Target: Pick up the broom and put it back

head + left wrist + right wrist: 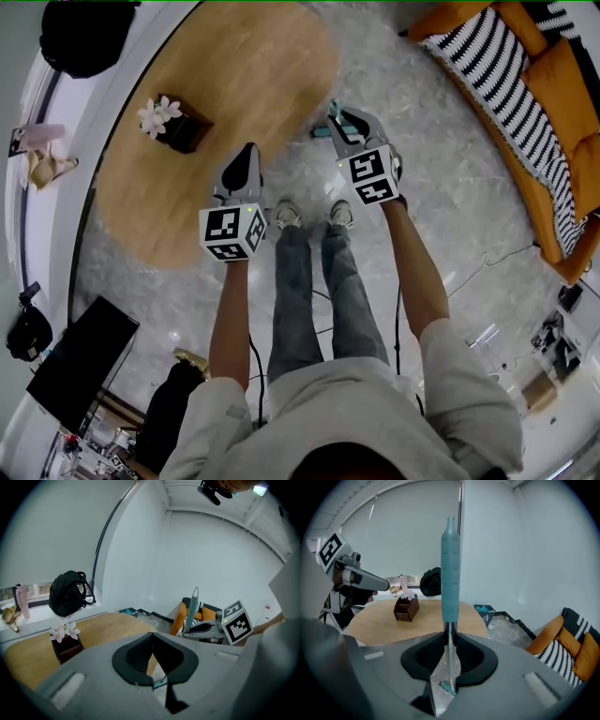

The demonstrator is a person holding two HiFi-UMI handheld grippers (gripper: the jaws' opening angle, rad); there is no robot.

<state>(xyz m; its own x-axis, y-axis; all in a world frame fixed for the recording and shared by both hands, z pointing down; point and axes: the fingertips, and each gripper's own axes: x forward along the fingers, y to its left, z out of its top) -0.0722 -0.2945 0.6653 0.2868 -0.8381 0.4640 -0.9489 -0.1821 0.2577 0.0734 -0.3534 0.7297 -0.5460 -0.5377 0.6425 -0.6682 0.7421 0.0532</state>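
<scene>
The broom point(450, 573) stands upright, its long axis running from the teal grip at the top, down through the jaws, to its low end near the marble floor point(450, 187); whether that end touches I cannot tell. The right gripper point(450, 637) pinches the thin metal shaft just below the grip. The left gripper point(151, 644), jaws pressed together on nothing, hangs well apart to the left, by the wooden table point(234, 75). Putting it back likely falls to the right hand alone.
</scene>
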